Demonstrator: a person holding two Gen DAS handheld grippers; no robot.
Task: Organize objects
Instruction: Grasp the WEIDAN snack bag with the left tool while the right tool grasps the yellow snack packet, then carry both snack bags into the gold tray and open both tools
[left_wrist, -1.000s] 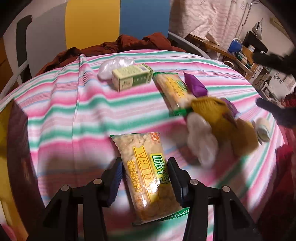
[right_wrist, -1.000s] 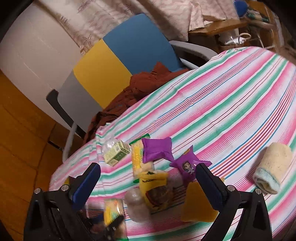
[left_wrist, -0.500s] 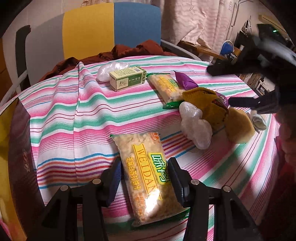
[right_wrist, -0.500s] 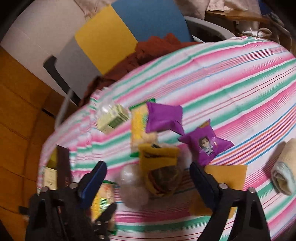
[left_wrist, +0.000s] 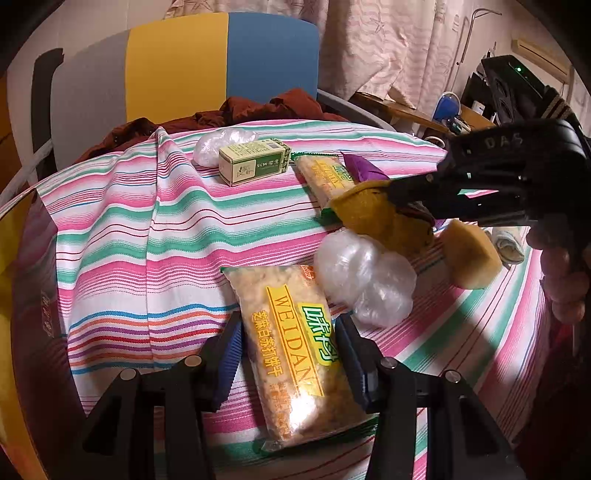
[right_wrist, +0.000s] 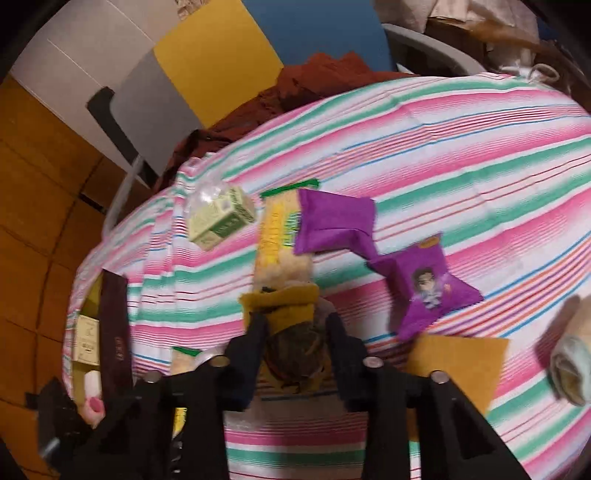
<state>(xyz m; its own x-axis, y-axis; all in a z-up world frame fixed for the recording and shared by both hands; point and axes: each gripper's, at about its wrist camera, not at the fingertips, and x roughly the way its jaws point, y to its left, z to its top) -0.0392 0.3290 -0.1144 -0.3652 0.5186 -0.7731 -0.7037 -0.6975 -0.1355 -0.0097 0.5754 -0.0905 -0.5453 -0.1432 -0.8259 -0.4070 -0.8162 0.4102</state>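
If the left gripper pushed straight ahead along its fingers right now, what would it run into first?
The left gripper already straddles the WEIDAN cracker packet, so it would slide along that. Beyond the packet's far end lies bare striped tablecloth, then probably the green box; depth is hard to judge.

Striped cloth, items on it: green carton; yellow cracker pack, a plain purple pouch overlapping it; printed purple pouch; rolled towel at the right edge. My right gripper straddles a mustard-yellow packet, fingers close on both sides.
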